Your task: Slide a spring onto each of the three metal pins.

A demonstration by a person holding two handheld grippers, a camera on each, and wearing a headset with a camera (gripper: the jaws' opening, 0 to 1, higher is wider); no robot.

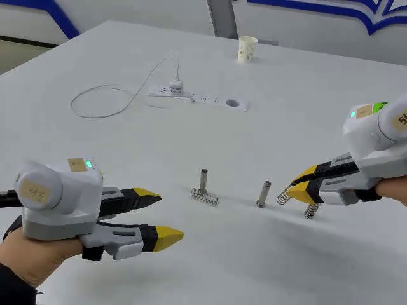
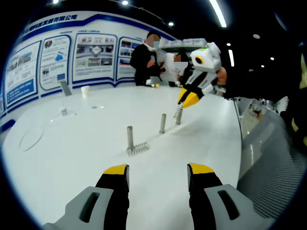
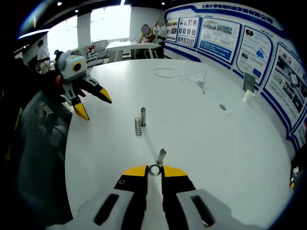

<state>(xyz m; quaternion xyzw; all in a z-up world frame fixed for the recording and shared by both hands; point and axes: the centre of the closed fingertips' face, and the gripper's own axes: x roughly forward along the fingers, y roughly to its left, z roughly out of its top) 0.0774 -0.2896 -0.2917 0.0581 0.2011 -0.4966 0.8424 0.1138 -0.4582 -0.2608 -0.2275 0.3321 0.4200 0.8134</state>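
Observation:
Two metal pins stand upright on the white table: one (image 1: 203,180) with a spring (image 1: 205,197) lying at its base, another (image 1: 264,194) bare. My right gripper (image 1: 297,189) is shut on a spring (image 1: 283,197) just right of the bare pin; in the right gripper view the spring's ring (image 3: 154,170) sits between the yellow tips, right before the pin (image 3: 161,155). A third spring (image 1: 310,210) stands below that gripper; whether a pin is inside it I cannot tell. My left gripper (image 1: 163,217) is open and holds nothing, left of the pins (image 2: 129,137).
A white power strip (image 1: 198,98) with a looped cable (image 1: 105,101) lies at the back, and a paper cup (image 1: 247,48) stands farther back. People stand beyond the table (image 2: 144,62). The table's curved edge (image 3: 67,158) runs near the left gripper.

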